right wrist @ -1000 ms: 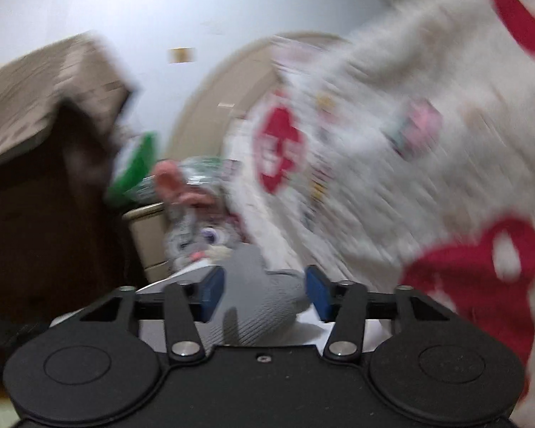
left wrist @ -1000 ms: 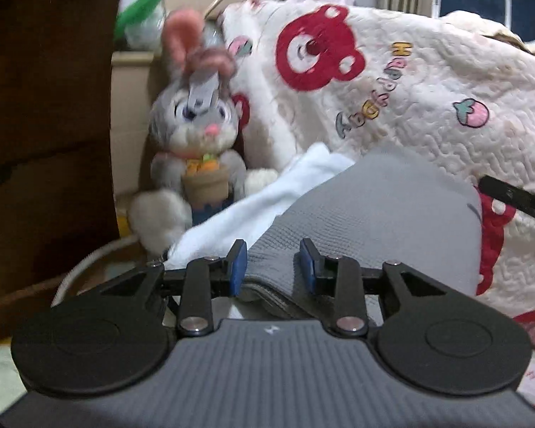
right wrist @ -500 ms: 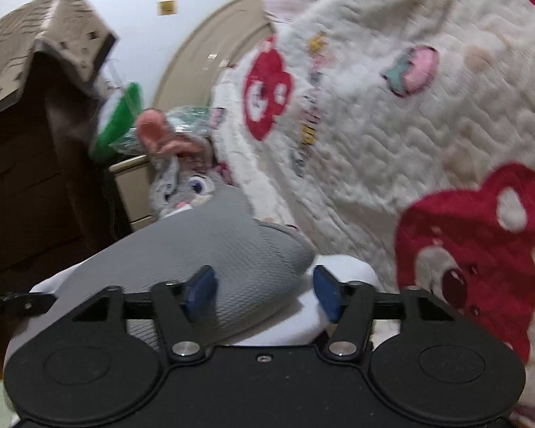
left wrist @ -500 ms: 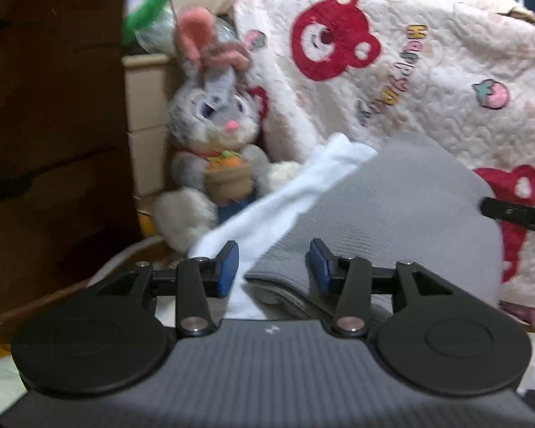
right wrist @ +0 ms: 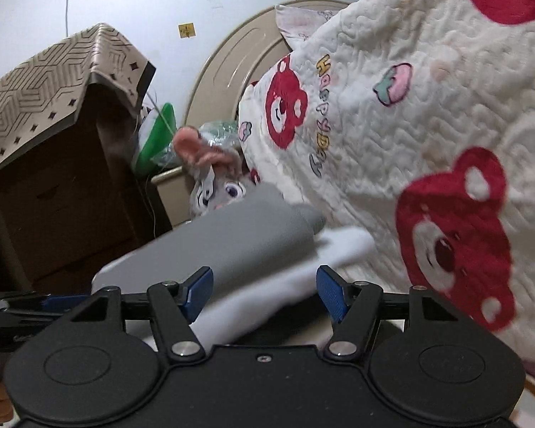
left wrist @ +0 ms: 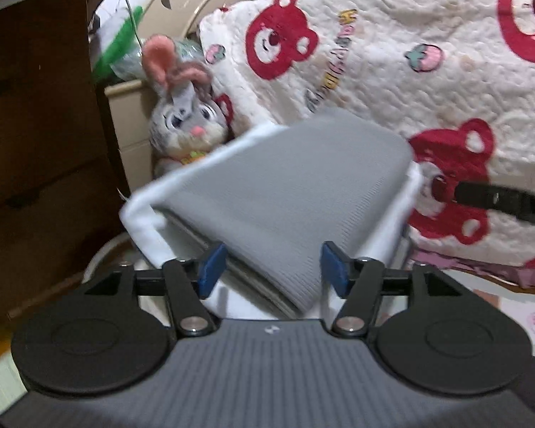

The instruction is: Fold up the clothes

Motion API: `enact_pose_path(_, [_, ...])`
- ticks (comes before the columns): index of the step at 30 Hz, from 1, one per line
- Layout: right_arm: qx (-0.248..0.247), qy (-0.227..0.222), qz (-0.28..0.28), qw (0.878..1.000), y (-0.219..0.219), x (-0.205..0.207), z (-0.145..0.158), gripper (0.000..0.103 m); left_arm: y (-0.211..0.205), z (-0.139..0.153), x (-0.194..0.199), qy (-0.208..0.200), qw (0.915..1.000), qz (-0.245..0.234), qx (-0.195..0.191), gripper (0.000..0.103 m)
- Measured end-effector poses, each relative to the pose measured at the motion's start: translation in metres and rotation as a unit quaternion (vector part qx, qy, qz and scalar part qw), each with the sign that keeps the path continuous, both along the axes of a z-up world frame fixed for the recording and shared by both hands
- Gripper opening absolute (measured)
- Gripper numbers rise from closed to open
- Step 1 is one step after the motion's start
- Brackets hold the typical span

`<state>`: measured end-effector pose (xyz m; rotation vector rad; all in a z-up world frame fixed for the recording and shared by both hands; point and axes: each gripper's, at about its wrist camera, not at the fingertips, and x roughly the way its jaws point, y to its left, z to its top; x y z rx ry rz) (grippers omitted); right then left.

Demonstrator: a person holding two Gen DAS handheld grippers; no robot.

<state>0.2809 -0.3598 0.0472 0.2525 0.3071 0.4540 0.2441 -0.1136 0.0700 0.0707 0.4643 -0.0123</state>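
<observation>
Left gripper (left wrist: 273, 267) jaws opening, grey folded garment (left wrist: 289, 192) between pads, not pinched. Right gripper (right wrist: 264, 294) opening likewise, released. Garment atop white garment (right wrist: 267, 299), beside bear quilt (left wrist: 392, 64). Fold apparently finished; placing remains.

The grey garment (left wrist: 285, 192) is matt ribbed knit over smooth white cloth (left wrist: 142, 221). The quilt (left wrist: 392, 71) is puckered stitched fabric, the rabbit (left wrist: 185, 125) fuzzy plush, the cabinet (left wrist: 35, 125) dark wood.
</observation>
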Motion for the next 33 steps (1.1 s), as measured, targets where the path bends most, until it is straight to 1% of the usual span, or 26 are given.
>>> enact_pose_path(2, [-0.007,0.008,0.002,1.000,-0.005,-0.023,-0.005,0.072,-0.009,-0.005,-0.017,0.018,0.9998,0.000,-0.011,0.072])
enact_pose_path(4, [-0.012,0.019,0.001,1.000,-0.010,-0.044,-0.011,0.077,-0.016,-0.009,-0.033,0.029,0.9994,-0.002,-0.021,0.075])
enact_pose_path(5, [-0.012,0.023,0.000,1.000,-0.014,-0.056,-0.013,0.078,-0.018,-0.010,-0.044,0.026,0.9991,0.001,-0.034,0.078])
enact_pose_path(6, [-0.011,0.028,-0.002,1.000,-0.017,-0.067,-0.015,0.078,-0.016,-0.011,-0.052,0.016,0.9984,0.005,-0.054,0.084])
enact_pose_path(7, [-0.008,0.041,-0.002,0.999,-0.020,-0.074,-0.014,0.078,-0.015,-0.012,-0.061,0.006,0.9972,0.009,-0.074,0.086])
enact_pose_path(8, [-0.006,0.054,-0.001,0.999,-0.023,-0.082,-0.014,0.077,-0.014,-0.012,-0.066,0.003,0.9964,0.024,-0.081,0.089])
enact_pose_path(10, [-0.001,0.078,-0.001,0.997,-0.029,-0.096,-0.012,0.077,-0.017,-0.010,-0.073,0.010,0.9961,0.046,-0.075,0.089])
enact_pose_path(12, [-0.013,0.075,0.001,0.997,-0.033,-0.113,-0.003,0.077,-0.021,-0.007,-0.081,0.012,0.9961,0.063,-0.061,0.090])
enact_pose_path(13, [-0.019,0.071,0.001,0.997,-0.034,-0.121,0.002,0.077,-0.026,-0.005,-0.089,0.005,0.9967,0.065,-0.049,0.092])
enact_pose_path(14, [-0.024,0.067,0.001,0.997,-0.035,-0.128,0.007,0.077,-0.029,-0.004,-0.097,-0.002,0.9968,0.068,-0.043,0.097])
enact_pose_path(15, [-0.025,0.065,0.004,0.998,-0.037,-0.136,0.011,0.077,-0.032,-0.003,-0.104,-0.009,0.9966,0.070,-0.042,0.101])
enact_pose_path(16, [-0.026,0.063,0.006,0.998,-0.039,-0.143,0.016,0.077,-0.035,-0.003,-0.113,-0.017,0.9966,0.069,-0.042,0.101])
enact_pose_path(18, [-0.033,0.060,0.002,0.998,-0.041,-0.158,0.020,0.077,-0.041,-0.006,-0.127,-0.018,0.9975,0.051,-0.046,0.103])
enact_pose_path(19, [-0.037,0.059,0.000,0.998,-0.042,-0.165,0.022,0.077,-0.043,-0.008,-0.131,-0.012,0.9976,0.047,-0.050,0.103])
enact_pose_path(23, [-0.047,0.062,-0.008,0.997,-0.043,-0.190,0.013,0.077,-0.049,-0.018,-0.145,0.007,0.9974,0.048,-0.054,0.103])
enact_pose_path(28, [-0.034,0.071,-0.028,0.997,-0.047,-0.217,-0.006,0.077,-0.055,-0.033,-0.161,0.033,0.9970,0.052,-0.047,0.103])
enact_pose_path(30, [-0.035,0.072,-0.034,0.996,-0.048,-0.227,-0.010,0.077,-0.057,-0.037,-0.166,0.042,0.9966,0.055,-0.045,0.103])
enact_pose_path(33, [-0.046,0.067,-0.038,0.996,-0.048,-0.240,-0.013,0.077,-0.065,-0.040,-0.176,0.043,0.9971,0.055,-0.029,0.103])
